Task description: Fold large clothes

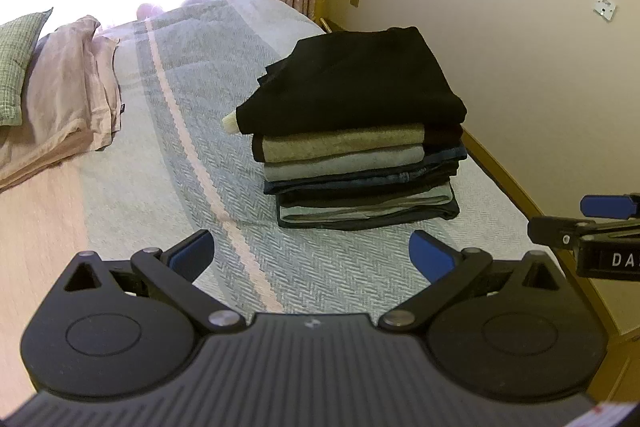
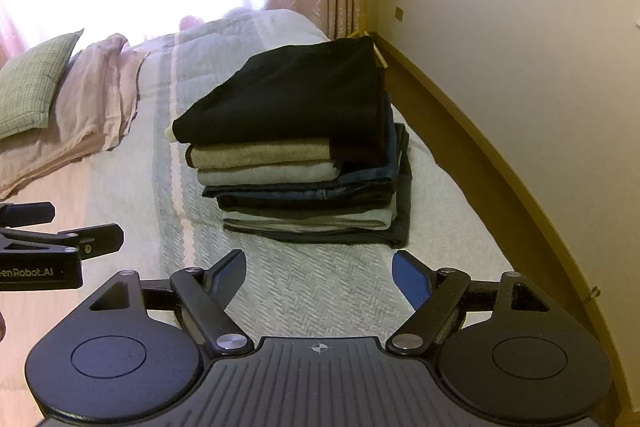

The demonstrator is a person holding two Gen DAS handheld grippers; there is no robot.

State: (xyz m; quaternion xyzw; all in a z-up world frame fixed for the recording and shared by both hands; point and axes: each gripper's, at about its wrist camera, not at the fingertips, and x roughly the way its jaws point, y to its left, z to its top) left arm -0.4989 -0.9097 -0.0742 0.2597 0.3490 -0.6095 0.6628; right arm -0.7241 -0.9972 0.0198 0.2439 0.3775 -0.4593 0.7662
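Note:
A stack of several folded clothes [image 1: 360, 147] [image 2: 304, 163] sits on the bed near the wall side, with a black garment [image 1: 356, 83] [image 2: 296, 95] on top and beige, grey and dark blue pieces below. My left gripper [image 1: 312, 255] hovers open over the bedspread, short of the stack, with nothing between its blue pads. My right gripper [image 2: 320, 277] is also open and empty, just in front of the stack. Each gripper shows at the edge of the other's view: the right gripper [image 1: 592, 227] at the right edge, the left gripper [image 2: 60, 239] at the left edge.
The bed [image 1: 168, 155] has a grey-green herringbone spread with pink stripes. A rumpled pink blanket [image 1: 64, 95] and a green checked pillow [image 1: 16, 63] lie at the far left. A wooden bed frame [image 2: 500, 163] runs along the cream wall on the right. Curtains hang behind.

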